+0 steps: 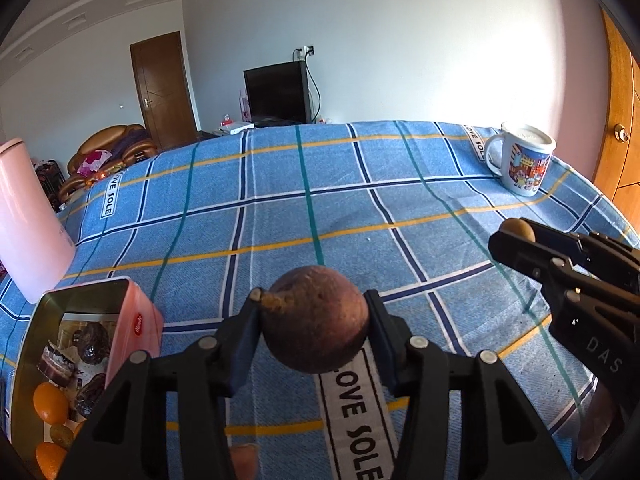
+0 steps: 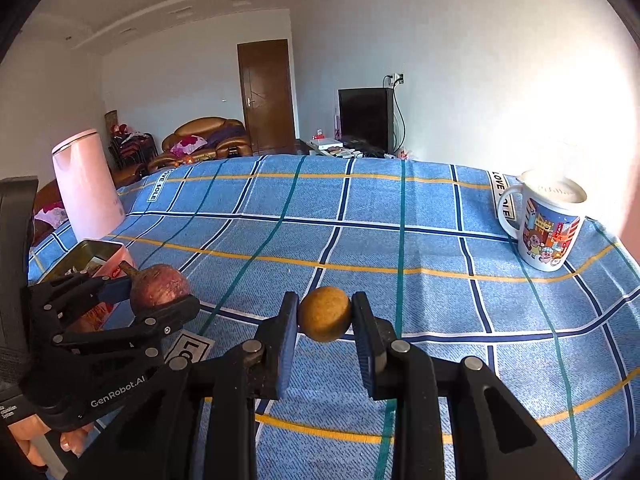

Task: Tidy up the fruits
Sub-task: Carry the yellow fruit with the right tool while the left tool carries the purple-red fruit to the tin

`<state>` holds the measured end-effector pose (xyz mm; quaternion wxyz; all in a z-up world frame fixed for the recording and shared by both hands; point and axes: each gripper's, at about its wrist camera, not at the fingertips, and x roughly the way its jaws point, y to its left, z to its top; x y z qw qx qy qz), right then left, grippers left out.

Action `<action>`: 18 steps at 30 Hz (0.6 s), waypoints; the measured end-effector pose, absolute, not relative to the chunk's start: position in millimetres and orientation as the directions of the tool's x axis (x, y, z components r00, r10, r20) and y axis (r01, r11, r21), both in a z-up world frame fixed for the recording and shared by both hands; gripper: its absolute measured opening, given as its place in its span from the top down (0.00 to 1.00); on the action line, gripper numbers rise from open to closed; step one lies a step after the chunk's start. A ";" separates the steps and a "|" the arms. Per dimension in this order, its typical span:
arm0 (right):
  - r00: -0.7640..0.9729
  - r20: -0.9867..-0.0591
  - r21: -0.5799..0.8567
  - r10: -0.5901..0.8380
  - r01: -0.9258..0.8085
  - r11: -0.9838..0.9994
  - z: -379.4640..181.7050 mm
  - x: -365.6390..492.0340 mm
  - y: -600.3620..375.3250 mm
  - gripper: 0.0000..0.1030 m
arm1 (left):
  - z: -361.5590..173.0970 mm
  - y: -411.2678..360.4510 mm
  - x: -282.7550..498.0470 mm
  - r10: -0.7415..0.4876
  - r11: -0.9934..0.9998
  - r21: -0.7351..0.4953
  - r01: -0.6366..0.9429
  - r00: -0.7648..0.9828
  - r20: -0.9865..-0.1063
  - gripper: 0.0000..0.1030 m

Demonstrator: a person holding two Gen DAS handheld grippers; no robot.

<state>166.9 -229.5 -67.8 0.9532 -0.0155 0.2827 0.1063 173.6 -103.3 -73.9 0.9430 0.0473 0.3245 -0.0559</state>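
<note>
My left gripper is shut on a round purple-brown fruit with a dry stem, held above the blue plaid cloth. It also shows in the right wrist view at the left. My right gripper is shut on a small round yellow-brown fruit; in the left wrist view that fruit shows at the right. An open pink tin at the left holds orange fruits and a small brownish one.
A pink kettle stands at the table's left edge behind the tin. A printed white mug stands at the far right. Beyond the table are a sofa, a door and a black television.
</note>
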 end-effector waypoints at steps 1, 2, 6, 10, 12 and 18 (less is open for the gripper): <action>0.822 -0.536 0.029 0.193 -0.211 0.977 -67.0 165.4 -229.5 0.72 | -72.9 -103.5 171.8 -0.075 0.989 0.053 0.136 0.788 -0.611 0.50; 0.825 -0.531 0.028 0.193 -0.211 0.977 -66.5 164.4 -229.6 0.72 | -72.1 -103.6 169.6 -0.075 0.989 0.054 0.134 0.794 -0.604 0.49; 0.840 -0.506 0.027 0.196 -0.212 0.977 -63.8 159.9 -230.2 0.72 | -68.7 -102.1 163.5 -0.077 0.990 0.050 0.129 0.811 -0.580 0.49; 0.854 -0.480 0.026 0.198 -0.212 0.977 -61.1 154.9 -230.9 0.72 | -66.9 -99.6 159.1 -0.079 0.991 0.044 0.126 0.821 -0.565 0.50; 0.862 -0.468 0.023 0.198 -0.212 0.977 -59.8 152.6 -231.1 0.72 | -66.3 -99.7 157.6 -0.080 0.992 0.040 0.123 0.827 -0.557 0.49; 0.882 -0.428 0.011 0.197 -0.213 0.977 -55.9 144.4 -231.0 0.72 | -64.9 -97.8 152.6 -0.077 0.992 0.040 0.118 0.837 -0.542 0.49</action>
